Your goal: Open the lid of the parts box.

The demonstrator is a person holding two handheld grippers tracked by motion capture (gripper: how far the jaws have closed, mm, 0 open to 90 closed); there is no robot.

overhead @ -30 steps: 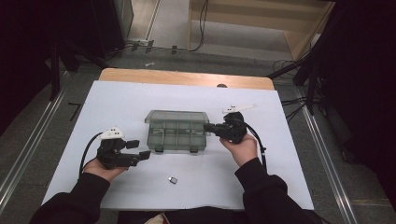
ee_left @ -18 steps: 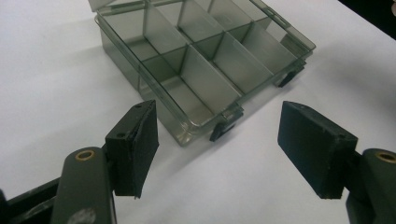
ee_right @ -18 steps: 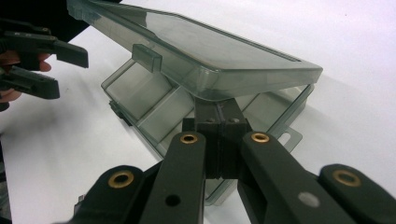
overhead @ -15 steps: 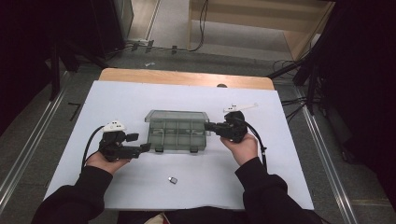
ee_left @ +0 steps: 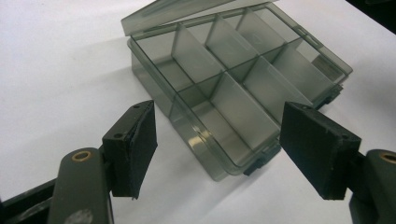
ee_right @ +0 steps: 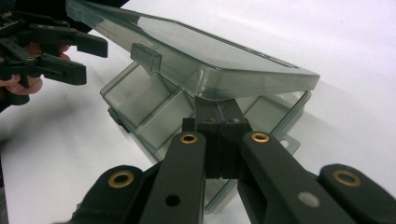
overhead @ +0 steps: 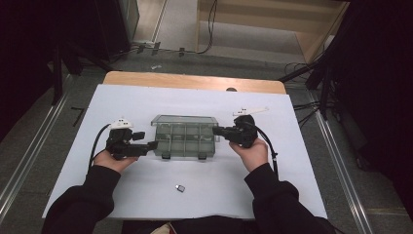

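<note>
The white desk (overhead: 146,204) carries a smoky clear compartment box (overhead: 184,142) near its middle, a little toward the far edge, with its lid (ee_right: 187,51) raised only partway. The right gripper (overhead: 217,130) sits at the box's right end with its jaws closed flat together, their tips wedged just under the lid's corner, so the lid appears to rest on them rather than being pinched. The left gripper (overhead: 152,145) stands spread wide at the box's left end, pads (ee_left: 140,140) on either side of the near left corner and not touching it. The main risk, as I judge it, is the lid slipping off those closed tips and dropping shut, since nothing clamps it. Next, if the left jaws close on the light box off-centre, it could skid or twist across the smooth desk. A small dark piece (overhead: 180,188) lies loose toward the near edge, where a sleeve could sweep it off.
</note>
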